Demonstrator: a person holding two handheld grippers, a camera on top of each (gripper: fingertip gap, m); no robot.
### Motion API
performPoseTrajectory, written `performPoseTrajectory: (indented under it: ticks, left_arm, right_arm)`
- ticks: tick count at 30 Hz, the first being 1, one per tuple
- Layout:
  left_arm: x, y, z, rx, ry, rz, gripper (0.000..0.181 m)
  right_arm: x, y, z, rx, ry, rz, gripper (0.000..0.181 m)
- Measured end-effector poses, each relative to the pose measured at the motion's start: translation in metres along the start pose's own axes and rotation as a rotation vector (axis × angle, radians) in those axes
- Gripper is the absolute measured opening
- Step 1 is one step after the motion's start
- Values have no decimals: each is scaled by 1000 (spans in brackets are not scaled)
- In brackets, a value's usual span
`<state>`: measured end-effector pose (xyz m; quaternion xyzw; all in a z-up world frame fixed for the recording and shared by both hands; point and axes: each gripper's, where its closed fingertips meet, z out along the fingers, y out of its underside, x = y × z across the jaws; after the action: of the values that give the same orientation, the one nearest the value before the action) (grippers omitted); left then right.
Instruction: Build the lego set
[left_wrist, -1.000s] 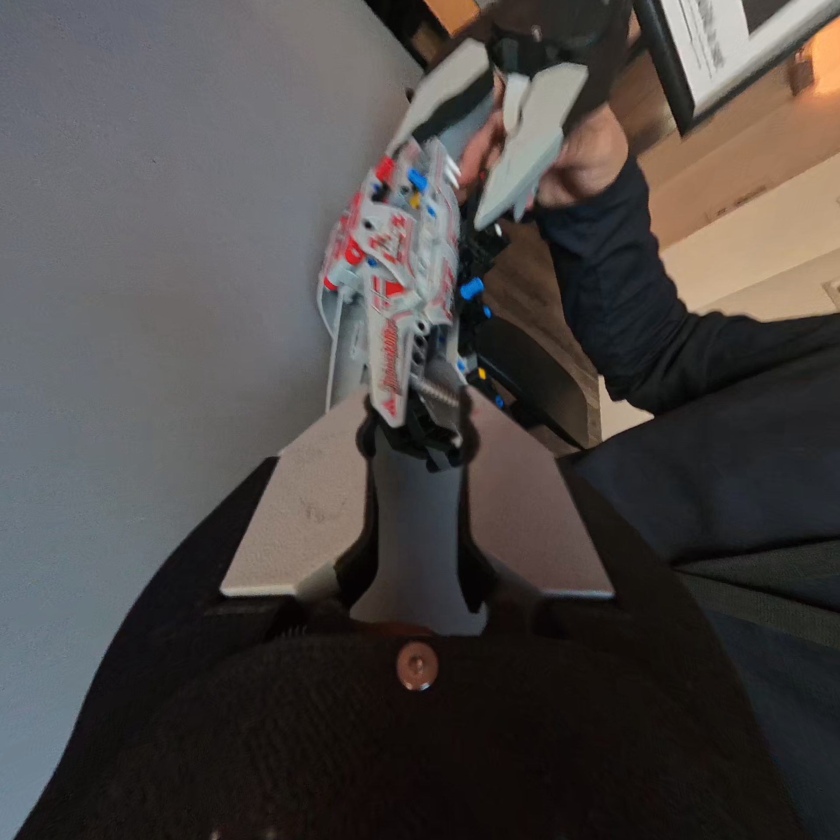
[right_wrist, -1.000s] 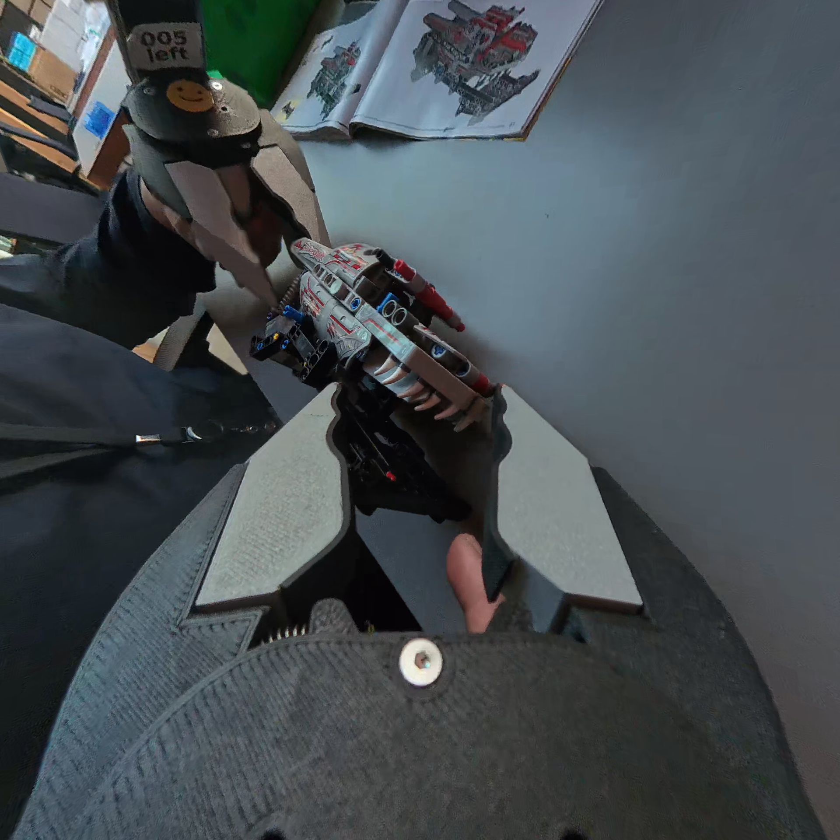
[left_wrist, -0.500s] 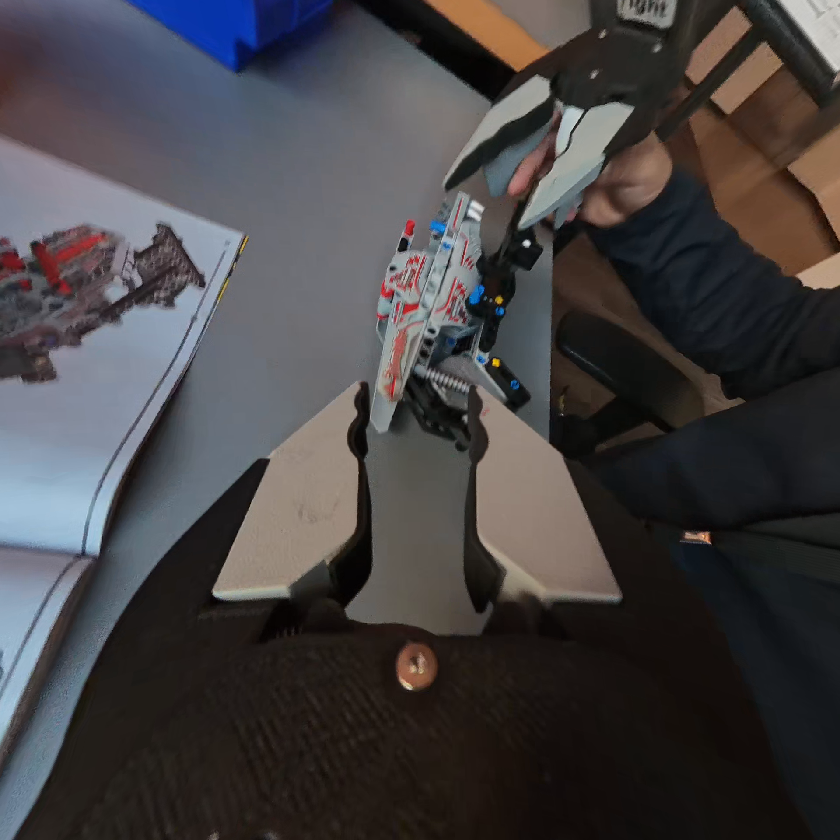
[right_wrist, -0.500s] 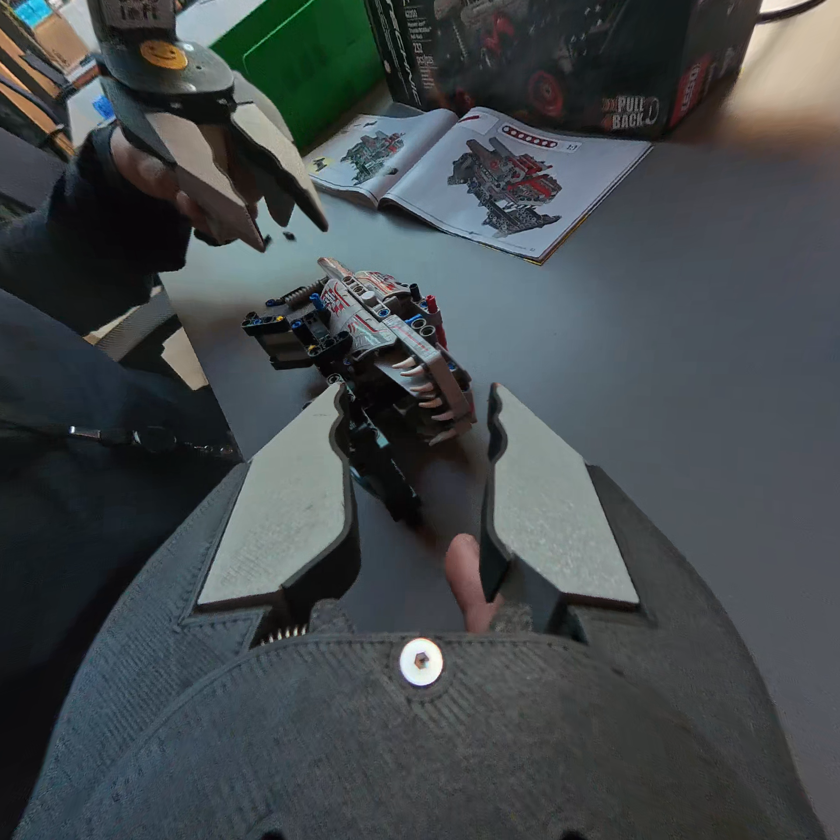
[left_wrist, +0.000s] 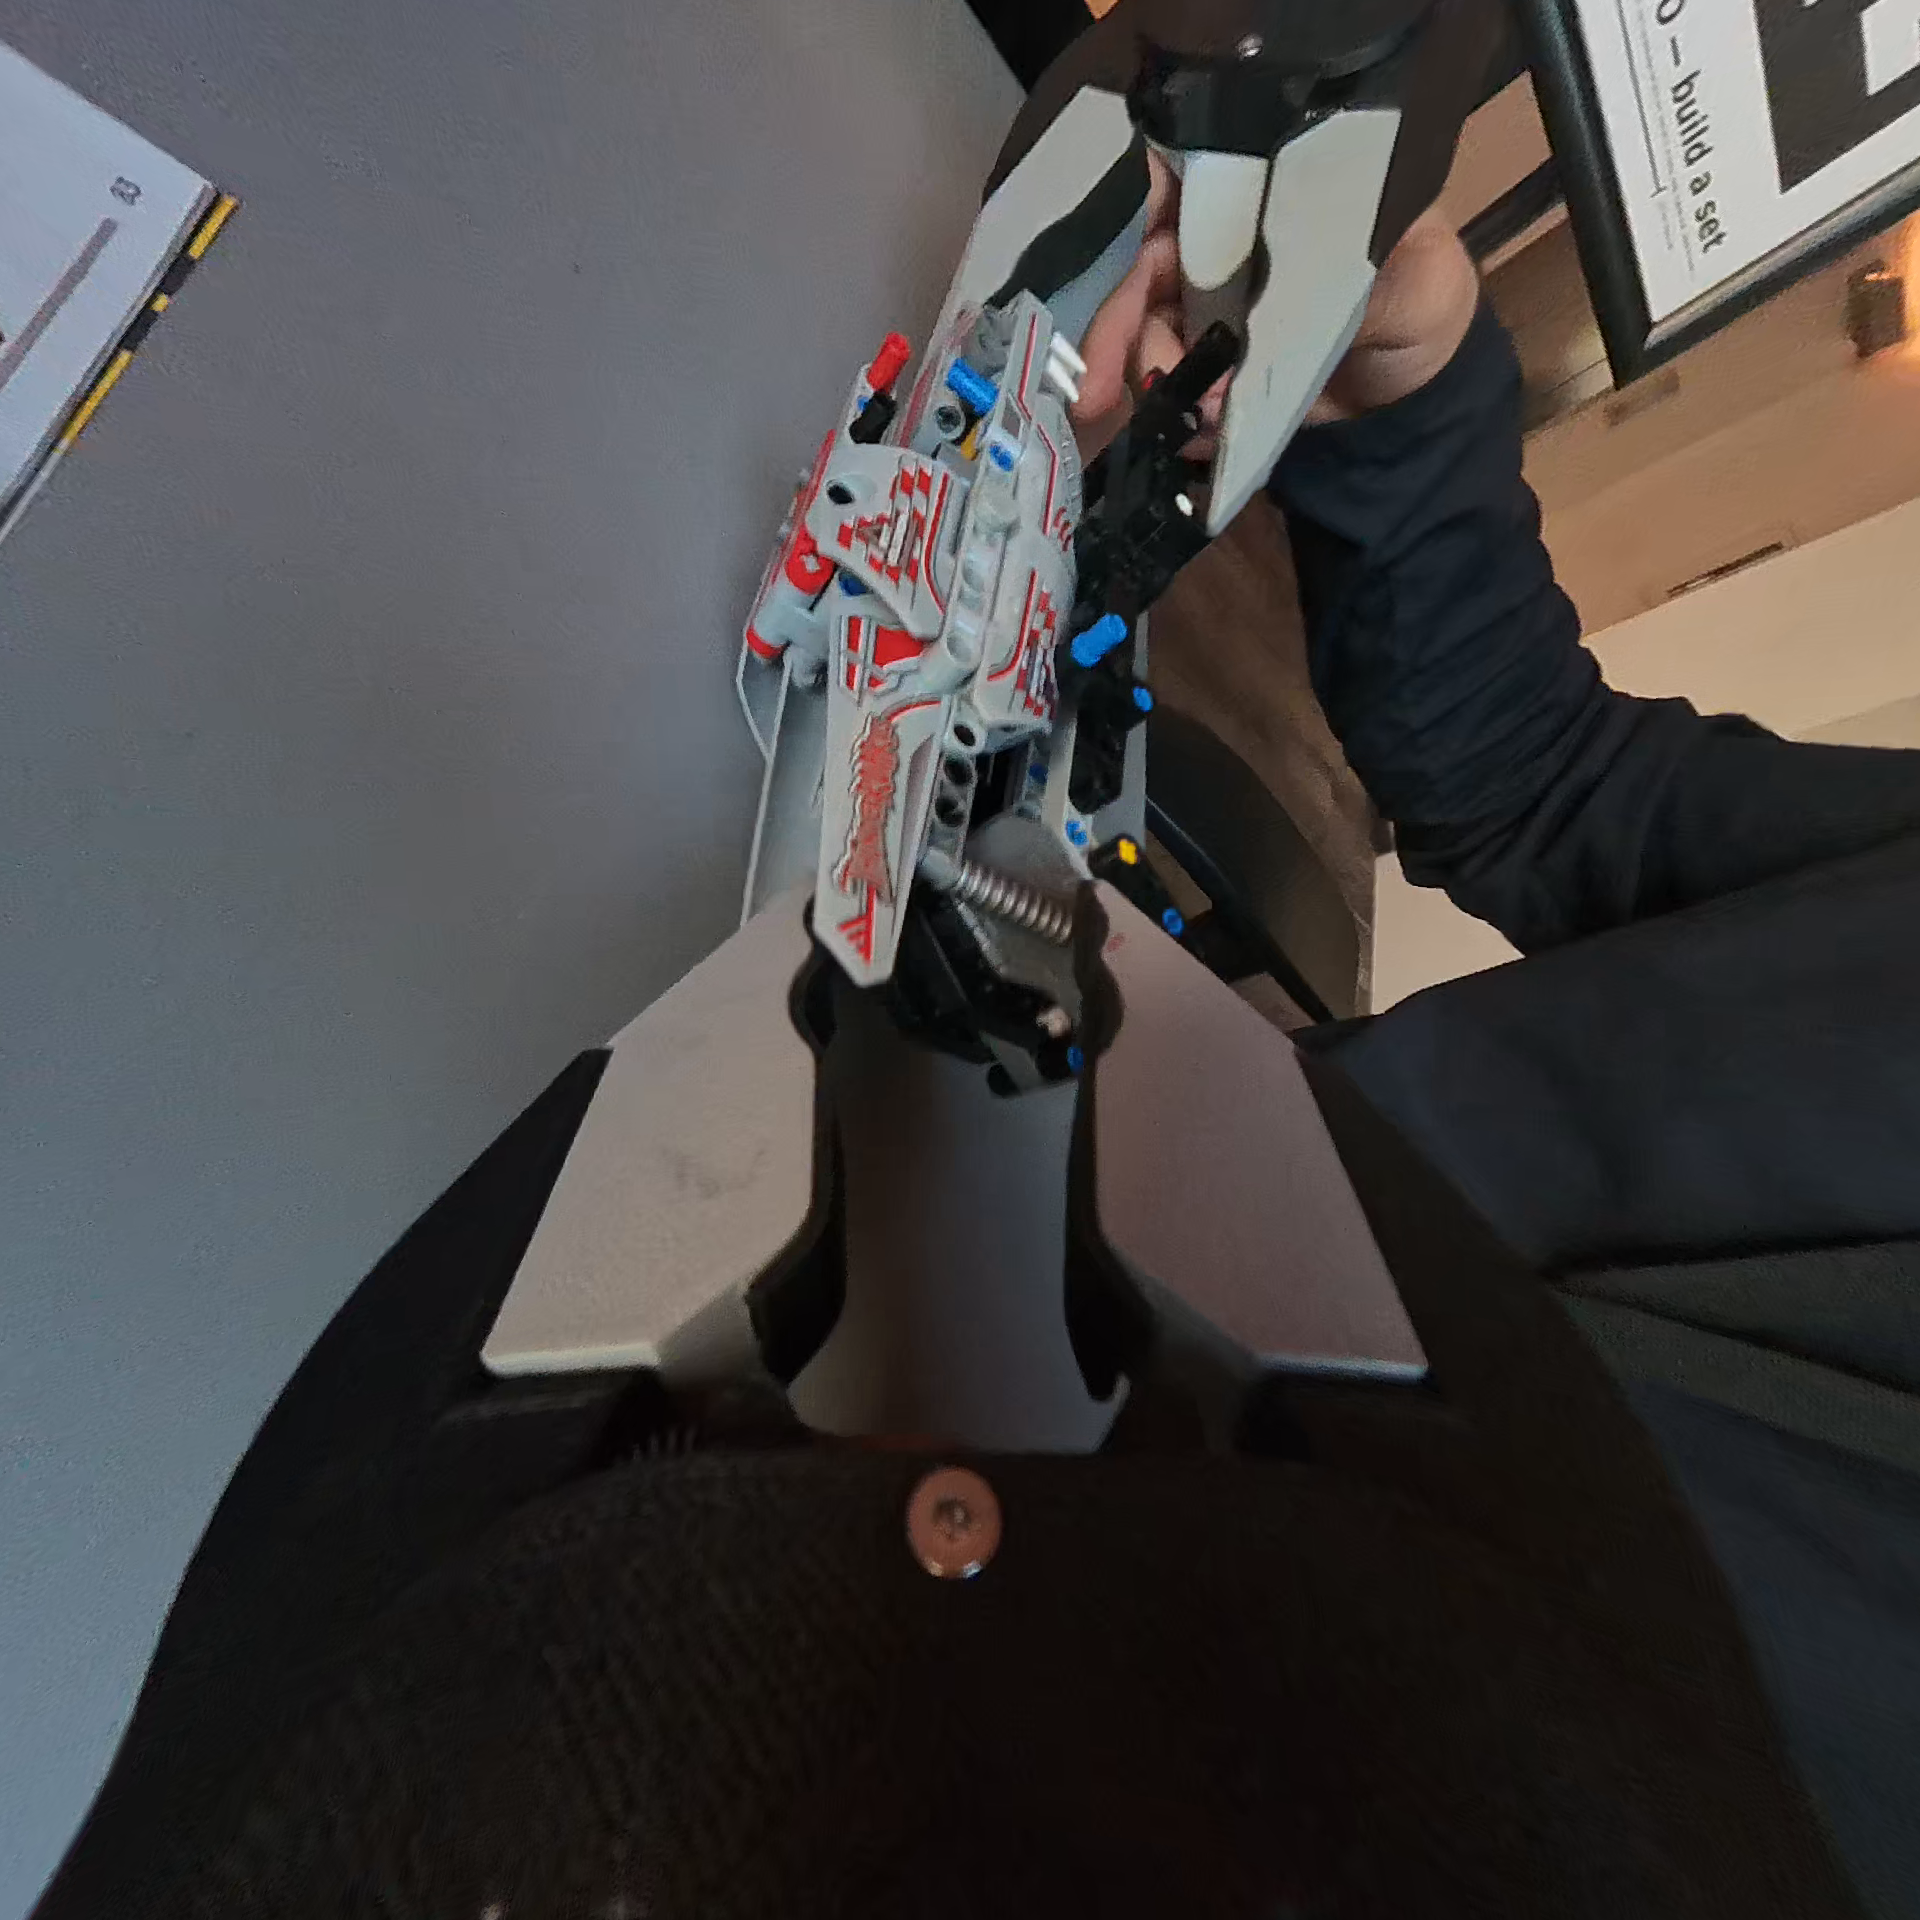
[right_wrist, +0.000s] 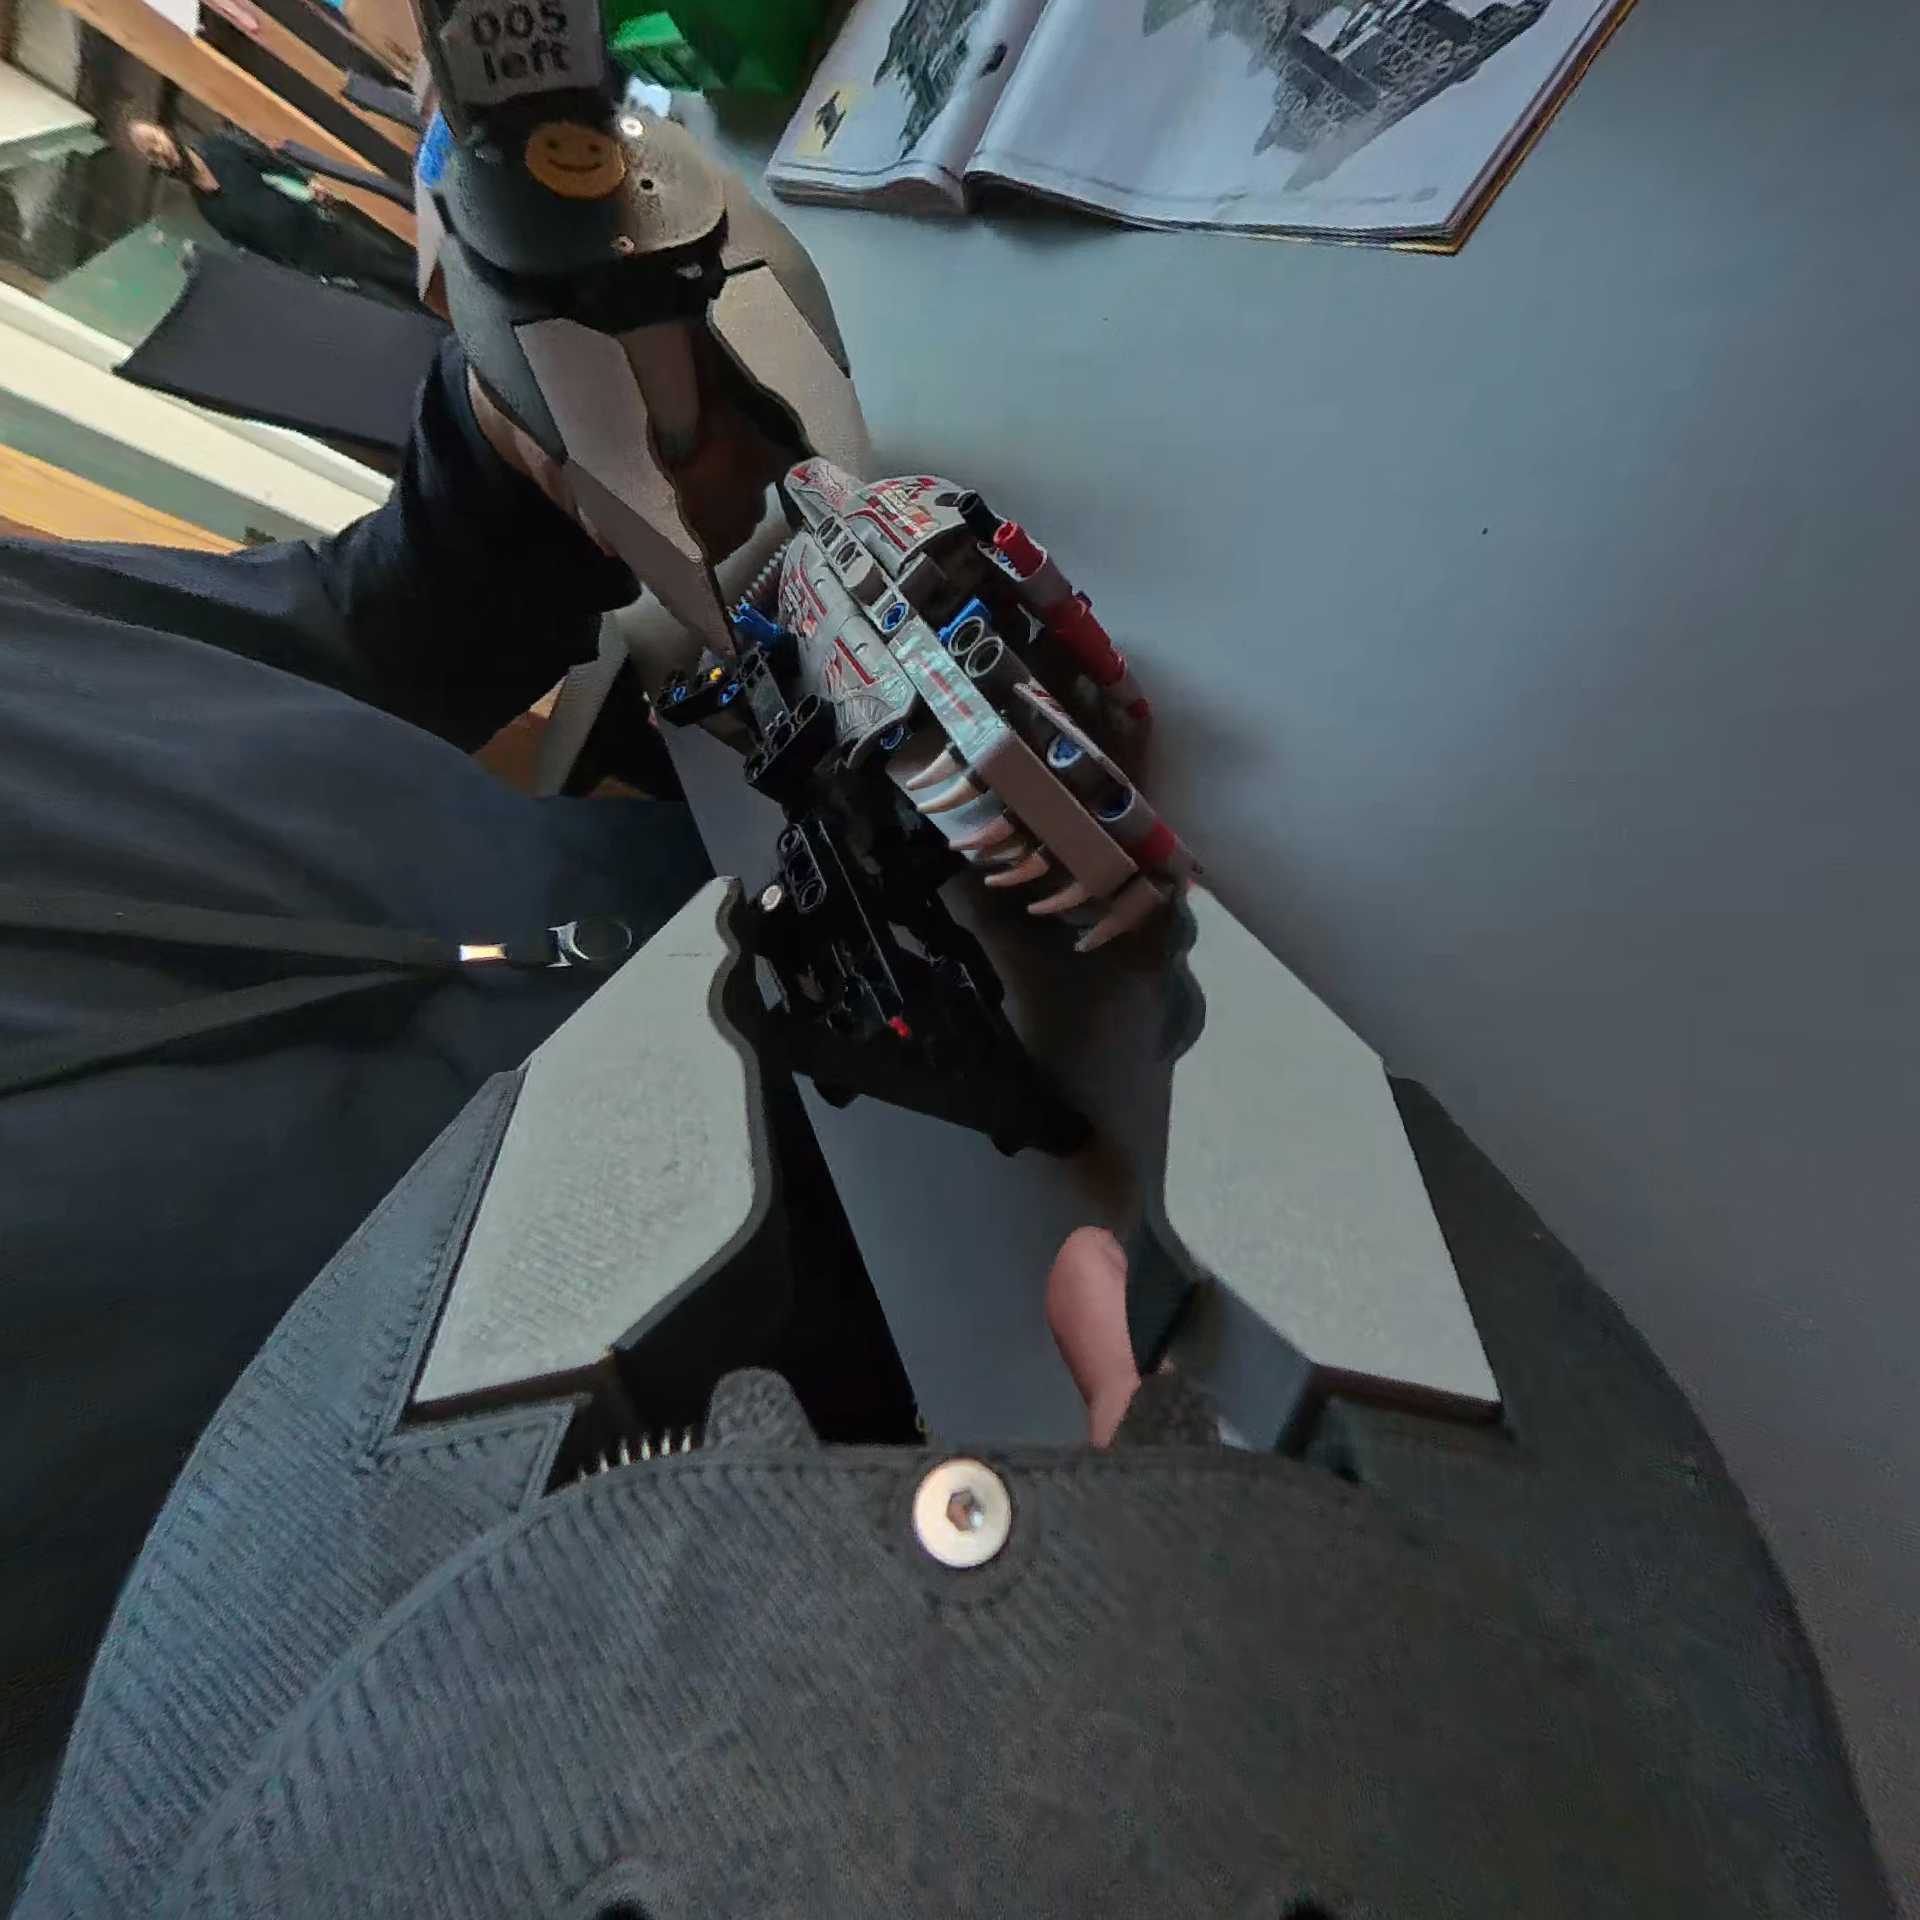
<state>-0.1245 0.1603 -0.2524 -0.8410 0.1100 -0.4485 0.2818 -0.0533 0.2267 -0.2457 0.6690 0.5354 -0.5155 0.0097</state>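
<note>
The lego model (left_wrist: 935, 582), a grey car body with red markings on a black chassis, is tilted at the table's edge, partly beyond it. My left gripper (left_wrist: 951, 956) is shut on its black rear end beside the metal spring (left_wrist: 1003, 899). My right gripper (right_wrist: 961, 909) is shut across the front, between the black chassis and the white claws (right_wrist: 997, 831). The model also shows in the right wrist view (right_wrist: 935, 675). One finger of the left gripper (right_wrist: 623, 488) reaches its rear there. One finger of the right gripper (left_wrist: 1288, 312) shows at the far end.
The grey table (left_wrist: 364, 623) runs along one side of the model. An open instruction booklet (right_wrist: 1195, 125) lies farther back, with a green bin (right_wrist: 717, 52) beside it. The person's dark sleeves and lap and a chair (left_wrist: 1268, 831) lie beyond the table edge. A framed sign (left_wrist: 1766, 135) stands behind. Left tips to right tips: about 11 centimeters.
Half a second ago the model lay on the table, my left gripper in the air above it, my right gripper loose around it. Now both grip it, tilted at the edge.
</note>
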Motion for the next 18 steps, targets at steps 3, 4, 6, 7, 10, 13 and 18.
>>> performPoseTrajectory:
  ticks: [3,4,6,7,10,13,18]
  left_arm:
    - [2,-2,4,-10,-8,25,38]
    - [1,-5,4,3,-15,27,28]
    - [0,-5,4,-8,-26,41,28]
    - [-1,-4,2,-8,-35,39,35]
    - [2,3,-10,-11,-44,48,46]
    - [-7,12,-36,16,-158,87,56]
    - [6,20,-103,131,-284,177,60]
  right_arm:
    - [-4,-2,6,27,-11,-40,77]
    - [-7,-1,9,30,-13,-59,76]
    - [-9,0,11,32,-3,-85,77]
    - [-9,0,11,38,-1,-76,76]
    - [-7,0,5,63,12,-58,76]
    - [-7,0,-5,111,25,-76,73]
    - [-2,-4,-25,186,132,-127,74]
